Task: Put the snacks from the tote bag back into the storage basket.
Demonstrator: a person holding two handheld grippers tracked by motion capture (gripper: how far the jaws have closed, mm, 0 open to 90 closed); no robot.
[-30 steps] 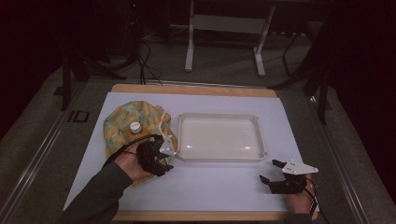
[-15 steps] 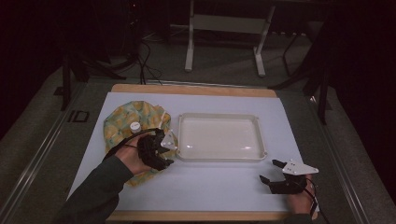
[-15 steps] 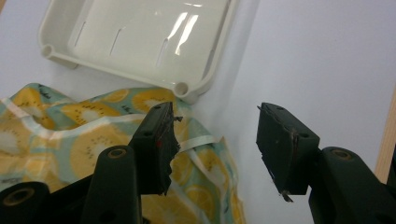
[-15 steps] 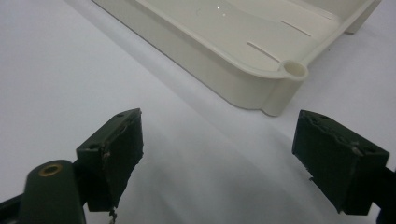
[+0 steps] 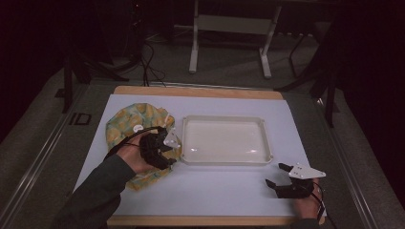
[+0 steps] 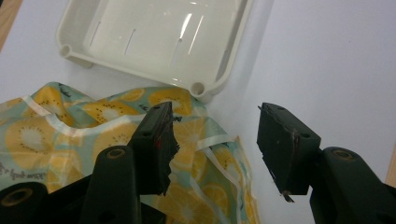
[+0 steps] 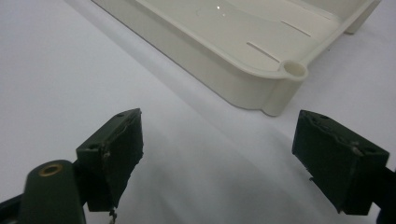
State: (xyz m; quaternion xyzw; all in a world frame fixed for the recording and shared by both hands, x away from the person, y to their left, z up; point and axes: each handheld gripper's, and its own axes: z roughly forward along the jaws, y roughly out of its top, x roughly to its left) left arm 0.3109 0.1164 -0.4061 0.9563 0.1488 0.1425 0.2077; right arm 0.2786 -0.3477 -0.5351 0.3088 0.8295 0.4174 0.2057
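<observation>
The left gripper (image 6: 212,140) has just been spreading its fingers over the fruit-print cloth (image 6: 74,135) — released, nothing clamped; right gripper (image 7: 219,154) gapes idle.

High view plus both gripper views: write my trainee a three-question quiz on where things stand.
1. True or false: the cloth lies inside the tray.
2. Which gripper is over the cloth? A) left B) right C) both
3. Fill in: nothing sits between the right gripper's jaws, so it is ____.

Key
1. False: it lies on the table beside the tray, its edge reaching the tray's corner.
2. A: the left gripper has just been opening, with cloth under its gap but not pinched; the right gripper rests apart, near the table's front edge.
3. open
</observation>
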